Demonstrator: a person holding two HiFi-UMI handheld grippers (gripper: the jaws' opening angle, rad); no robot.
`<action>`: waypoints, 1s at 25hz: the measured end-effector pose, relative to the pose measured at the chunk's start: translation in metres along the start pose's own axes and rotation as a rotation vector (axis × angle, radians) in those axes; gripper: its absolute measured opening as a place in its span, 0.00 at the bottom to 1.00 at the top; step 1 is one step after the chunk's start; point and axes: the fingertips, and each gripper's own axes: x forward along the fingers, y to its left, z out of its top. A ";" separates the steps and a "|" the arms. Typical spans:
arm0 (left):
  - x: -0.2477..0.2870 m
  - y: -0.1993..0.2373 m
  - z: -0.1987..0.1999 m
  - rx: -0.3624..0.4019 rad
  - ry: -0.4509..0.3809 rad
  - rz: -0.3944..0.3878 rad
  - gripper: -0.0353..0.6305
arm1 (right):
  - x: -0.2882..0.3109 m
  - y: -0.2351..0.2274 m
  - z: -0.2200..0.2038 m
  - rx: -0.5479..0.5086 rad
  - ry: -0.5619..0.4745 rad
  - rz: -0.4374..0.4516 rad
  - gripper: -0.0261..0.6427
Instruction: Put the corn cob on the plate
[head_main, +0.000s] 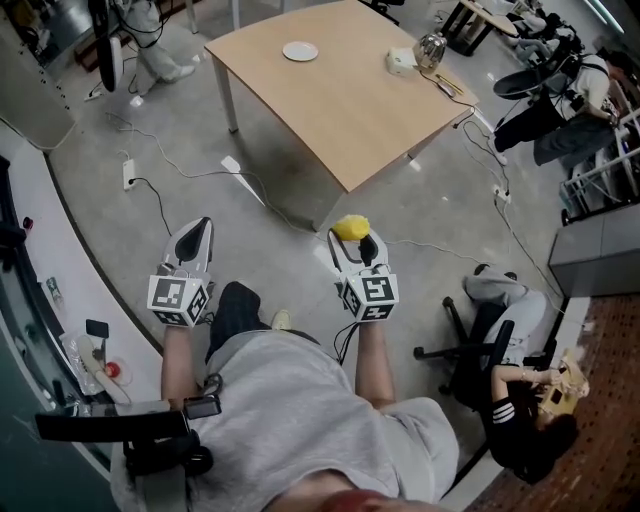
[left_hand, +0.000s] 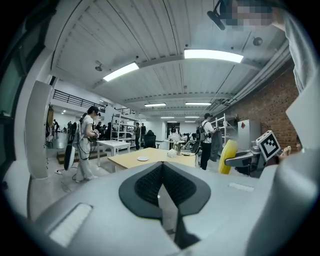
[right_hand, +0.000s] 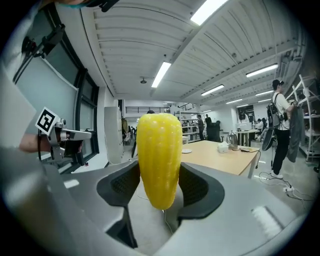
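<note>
One broad grey floor (head_main: 420, 210) fills most of the head view, with cables trailing across it. Ahead stands the pale wooden counter (head_main: 340, 100), well apart from both grippers. A person sits low on the floor beside an office chair (head_main: 470, 340) at the lower right.

Nearer the camera, the left gripper (head_main: 203, 228) is held out roughly level over the floor. In the left gripper view its jaws are pressed together with nothing between them (left_hand: 161, 175).

The right gripper (head_main: 352, 242) is held out beside it, also about level. Its jaws stand wide and are clamped on the corn cob (head_main: 350, 227). In the right gripper view the yellow corn cob (right_hand: 159, 155) stands upright between the two dark pads (right_hand: 122, 185), which press on its lower half from either side. Its rounded top rises well above them and its narrow end points down.

The small white plate (head_main: 300, 51) lies near the far left corner of the counter, bare. A white box (head_main: 400, 62) and a shiny kettle (head_main: 431, 48) stand at the far right end.
</note>
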 end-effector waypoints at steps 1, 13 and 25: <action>0.003 0.003 -0.001 -0.005 0.002 0.003 0.08 | 0.006 0.001 -0.001 -0.007 0.007 0.007 0.41; 0.092 0.084 0.000 -0.028 0.009 -0.001 0.08 | 0.121 -0.010 0.027 -0.019 0.026 0.026 0.41; 0.185 0.211 0.033 -0.033 -0.007 -0.011 0.08 | 0.269 -0.004 0.072 -0.021 0.041 0.005 0.41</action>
